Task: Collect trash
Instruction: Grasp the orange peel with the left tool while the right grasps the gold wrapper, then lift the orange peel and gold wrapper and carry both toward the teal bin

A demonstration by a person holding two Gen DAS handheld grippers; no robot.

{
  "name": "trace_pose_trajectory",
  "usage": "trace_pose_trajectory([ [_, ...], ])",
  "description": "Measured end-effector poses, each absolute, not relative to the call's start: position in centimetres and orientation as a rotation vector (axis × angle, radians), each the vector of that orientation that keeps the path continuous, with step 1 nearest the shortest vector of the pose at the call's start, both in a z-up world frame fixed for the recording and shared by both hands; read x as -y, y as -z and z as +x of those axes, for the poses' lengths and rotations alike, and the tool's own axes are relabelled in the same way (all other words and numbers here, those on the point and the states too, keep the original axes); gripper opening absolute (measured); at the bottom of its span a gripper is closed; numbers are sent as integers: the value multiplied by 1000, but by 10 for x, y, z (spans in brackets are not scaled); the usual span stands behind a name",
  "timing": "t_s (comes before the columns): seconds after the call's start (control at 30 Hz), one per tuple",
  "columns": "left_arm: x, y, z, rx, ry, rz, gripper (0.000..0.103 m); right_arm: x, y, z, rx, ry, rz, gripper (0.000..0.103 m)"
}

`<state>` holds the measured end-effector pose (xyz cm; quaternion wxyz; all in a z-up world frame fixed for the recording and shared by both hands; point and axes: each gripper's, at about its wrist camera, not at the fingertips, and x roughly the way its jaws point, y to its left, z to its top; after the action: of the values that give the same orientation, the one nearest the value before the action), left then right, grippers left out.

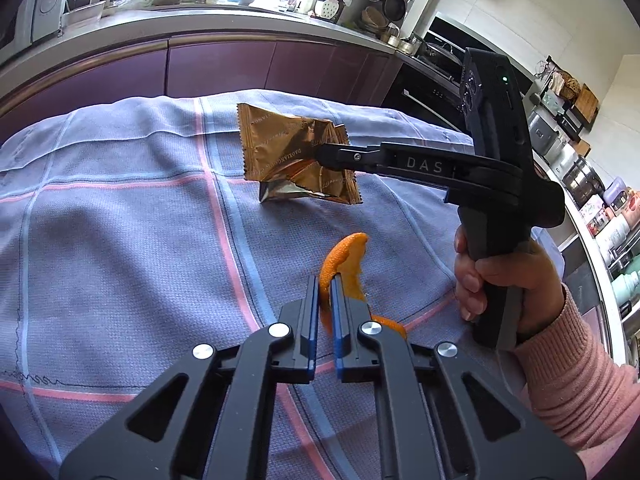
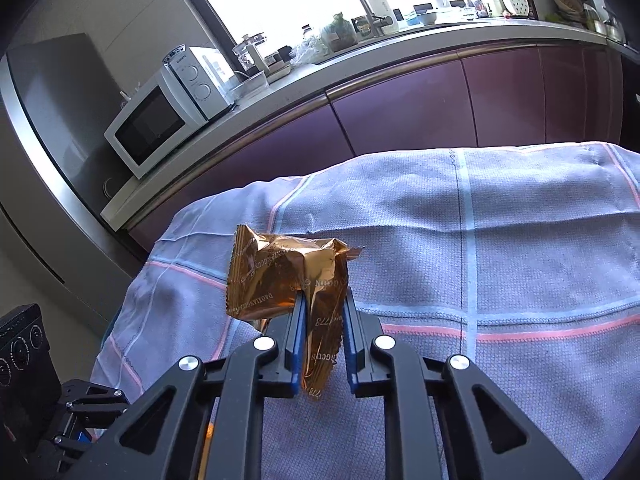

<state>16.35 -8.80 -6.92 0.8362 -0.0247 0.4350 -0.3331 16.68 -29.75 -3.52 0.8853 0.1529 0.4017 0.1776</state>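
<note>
A curled piece of orange peel (image 1: 349,257) stands up from the blue checked cloth (image 1: 120,240), and my left gripper (image 1: 325,285) is shut on its lower part. Further back, a crumpled gold foil wrapper (image 1: 280,148) is held at its right side by my right gripper (image 1: 322,155), which reaches in from the right in a person's hand (image 1: 500,280). In the right wrist view the wrapper (image 2: 272,276) is pinched between the blue pads, with my right gripper (image 2: 324,300) shut on it above the cloth (image 2: 520,280). Part of the wrapper hangs down between the fingers.
The cloth covers a table whose far edge faces purple cabinets (image 1: 224,68) under a crowded counter. A white microwave (image 2: 156,124) sits on a lower shelf at the left. Shelves of containers (image 1: 592,208) line the right side. A pink sleeve (image 1: 572,368) is at the lower right.
</note>
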Motion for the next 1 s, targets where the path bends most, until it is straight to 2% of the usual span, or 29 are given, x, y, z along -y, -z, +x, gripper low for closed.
trace_pose_trajectory([
  [1.0,4,39,144,-844,536,-119,6,298,15,108,-752,-449,458,14],
])
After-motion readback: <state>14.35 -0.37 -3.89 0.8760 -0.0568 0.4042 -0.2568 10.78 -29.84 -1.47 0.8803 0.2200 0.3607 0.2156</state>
